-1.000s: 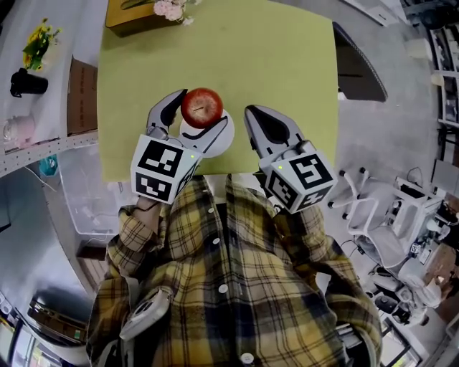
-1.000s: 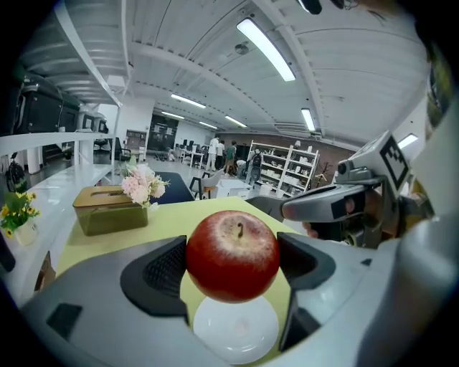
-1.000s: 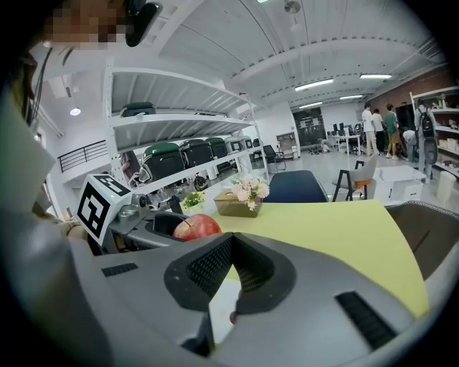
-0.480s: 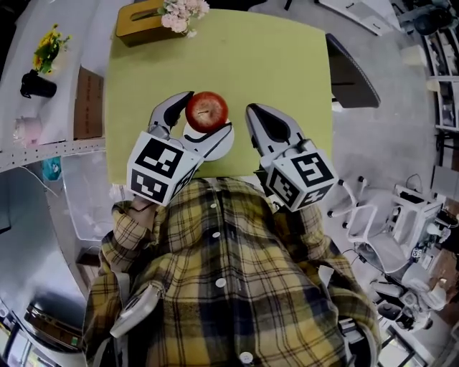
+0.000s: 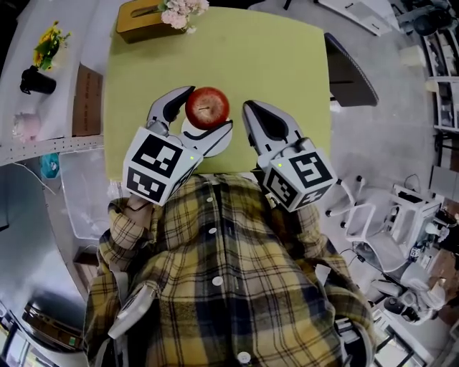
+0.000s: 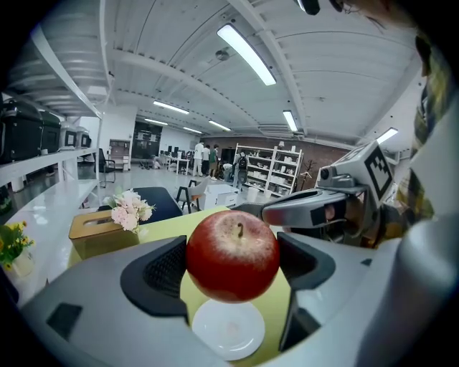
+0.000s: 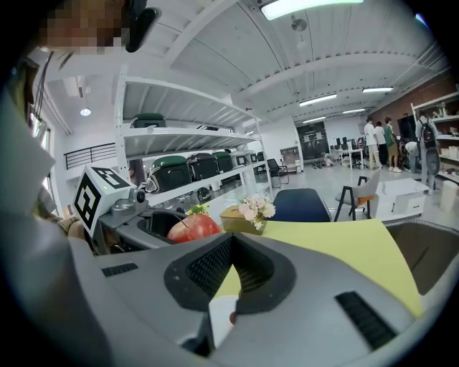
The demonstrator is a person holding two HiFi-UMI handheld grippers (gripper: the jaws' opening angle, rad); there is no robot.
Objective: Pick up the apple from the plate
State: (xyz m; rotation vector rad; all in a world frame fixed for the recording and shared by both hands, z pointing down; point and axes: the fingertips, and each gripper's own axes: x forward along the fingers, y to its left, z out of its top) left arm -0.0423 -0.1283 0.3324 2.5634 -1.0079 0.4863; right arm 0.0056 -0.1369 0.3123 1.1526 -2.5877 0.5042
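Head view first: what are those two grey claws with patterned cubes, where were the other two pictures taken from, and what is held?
No robot: a person in a plaid shirt holds a hand gripper in each hand; the cubes belong to them. The head view looks down from a camera on the person's head. The other two come from cameras riding on each gripper, looking along its jaws. On the green table are a white plate and, at the far edge, a box with pink flowers. The left gripper is shut on a red apple, held just above the plate. The right gripper has its jaws together, empty.
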